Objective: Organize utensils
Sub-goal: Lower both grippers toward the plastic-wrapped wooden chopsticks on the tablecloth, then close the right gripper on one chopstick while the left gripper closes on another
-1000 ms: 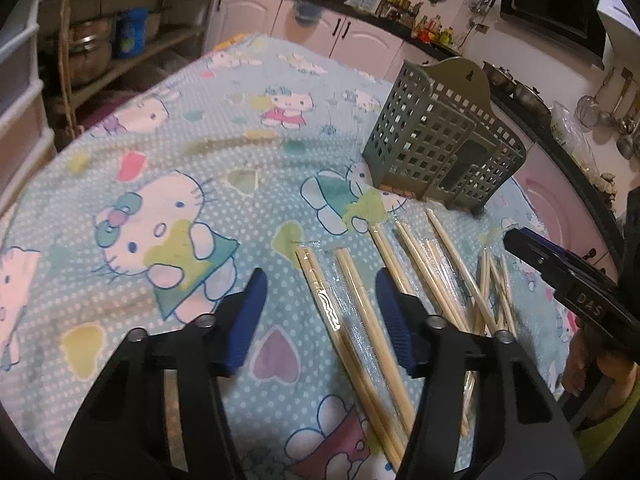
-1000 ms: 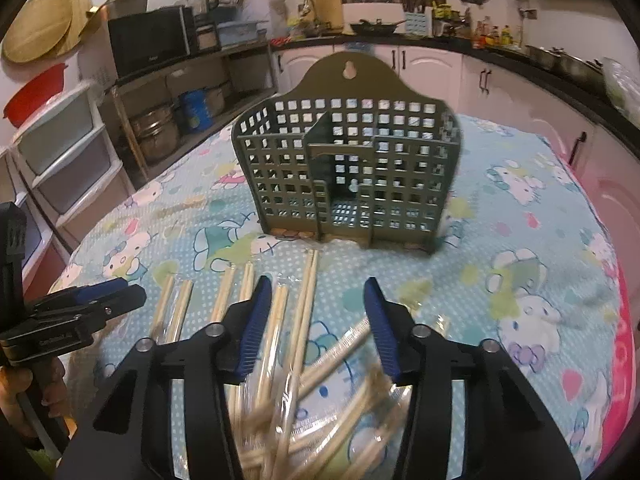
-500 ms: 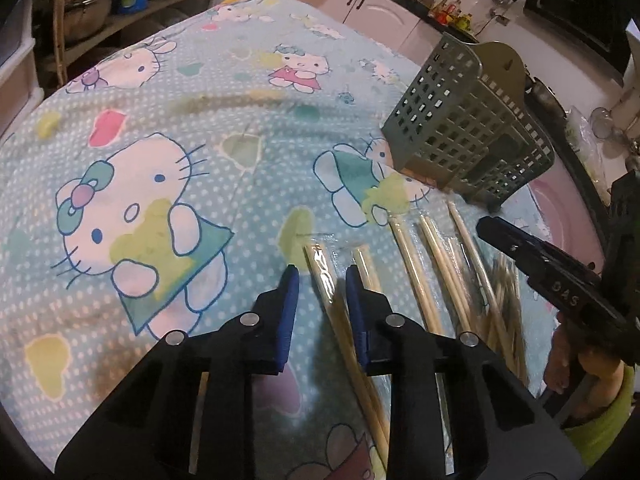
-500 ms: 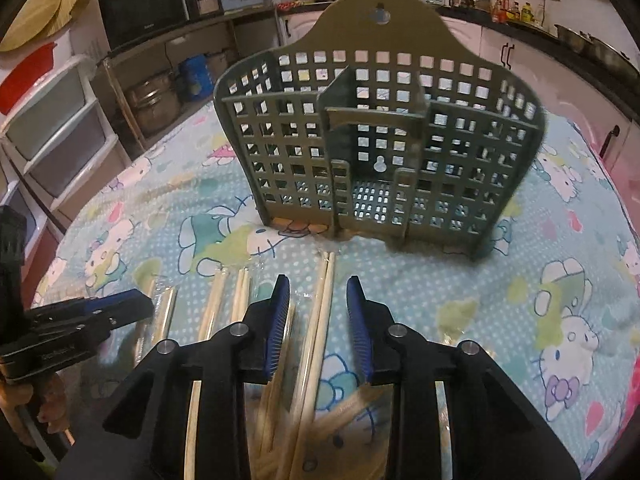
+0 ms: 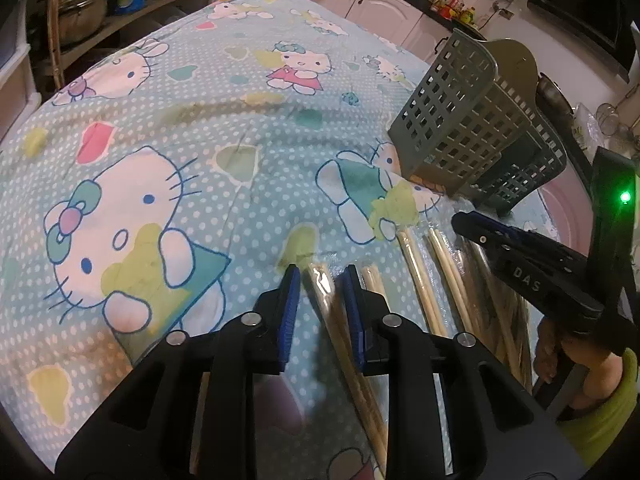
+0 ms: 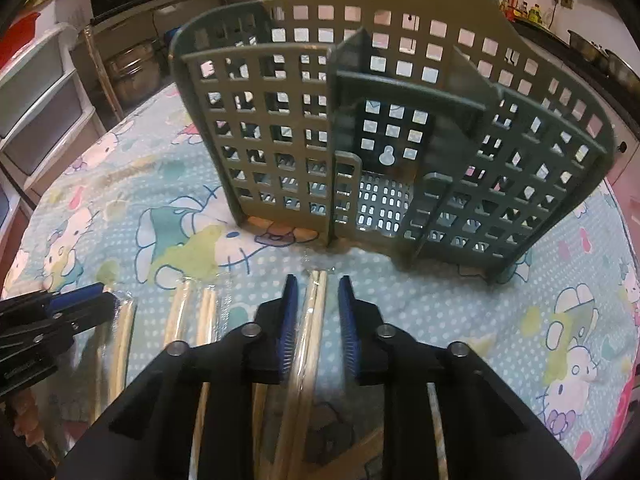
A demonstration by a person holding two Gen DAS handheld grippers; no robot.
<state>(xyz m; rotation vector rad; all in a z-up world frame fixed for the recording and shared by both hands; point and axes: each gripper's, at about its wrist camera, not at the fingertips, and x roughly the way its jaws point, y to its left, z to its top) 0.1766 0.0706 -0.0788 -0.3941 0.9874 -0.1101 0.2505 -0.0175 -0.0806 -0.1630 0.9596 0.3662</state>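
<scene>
Left hand-held gripper [image 5: 320,276]: pointed down at the counter [image 5: 168,92], blue pads straddling the leftmost wrapped chopstick pair [image 5: 320,284]; jaws just closing in, narrow gap left on either side, pads not visibly pressing, so not yet clenched on it.
Right hand-held gripper [image 6: 318,286]: likewise pointed down, jaws just closing around another wrapped chopstick pair [image 6: 316,292]; slight gap at each pad, grasp apparently not complete.
Chopstick pairs, location: flat on the patterned cloth [image 5: 240,60] covering the counter, in a loose row between the two tools, more pairs [image 5: 440,264] lying between the two being straddled.
Long axis: running from the near edge toward the utensil basket [image 6: 280,128], nearly in line with each tool's fingers; far tips at the level of the fingertips, near ends passing back under the jaws.
Utensil basket, location: upright on the cloth, just beyond the far tips of the sticks; directly ahead of the right tool, ahead and to the right of the left tool [image 5: 472,128].
Nearer hand: right, judged from the basket filling its view.
Compartments: open tops facing up, empty as far as visible.
Implication for coming move: likely lift, tip upright, lower in from above.
</scene>
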